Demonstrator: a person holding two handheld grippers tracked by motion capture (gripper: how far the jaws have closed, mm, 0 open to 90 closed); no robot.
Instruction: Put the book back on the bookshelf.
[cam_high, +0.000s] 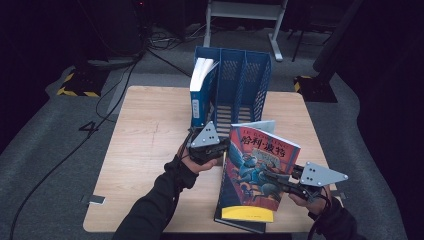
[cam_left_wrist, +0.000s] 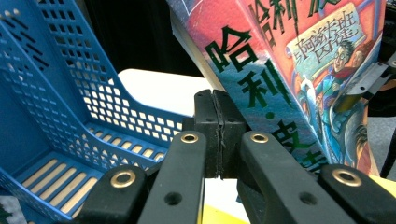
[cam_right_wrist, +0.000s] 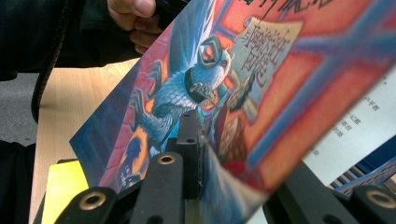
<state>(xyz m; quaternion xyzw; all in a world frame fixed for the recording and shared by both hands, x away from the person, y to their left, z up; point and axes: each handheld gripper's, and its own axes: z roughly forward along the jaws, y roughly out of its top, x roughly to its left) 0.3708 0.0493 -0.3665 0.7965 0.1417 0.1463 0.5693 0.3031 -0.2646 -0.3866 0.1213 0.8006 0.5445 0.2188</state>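
Observation:
A colourful illustrated book (cam_high: 260, 170) with Chinese lettering is held up tilted over the table's front right. My right gripper (cam_high: 268, 176) is shut on its front cover near the right edge; in the right gripper view one pad (cam_right_wrist: 189, 135) presses on the cover art (cam_right_wrist: 210, 84) while the other jaw is hidden beneath it. My left gripper (cam_high: 226, 144) is shut with nothing between its pads, right beside the book's spine. In the left gripper view the closed fingertips (cam_left_wrist: 219, 100) stand just in front of the spine (cam_left_wrist: 252, 74).
A blue three-slot file rack (cam_high: 240, 82) stands at the table's far middle, with a blue-and-white book (cam_high: 201, 95) upright in its left slot. A flat book with a yellow cover (cam_high: 247, 214) lies under the raised one. The wooden table (cam_high: 145, 150) ends just in front.

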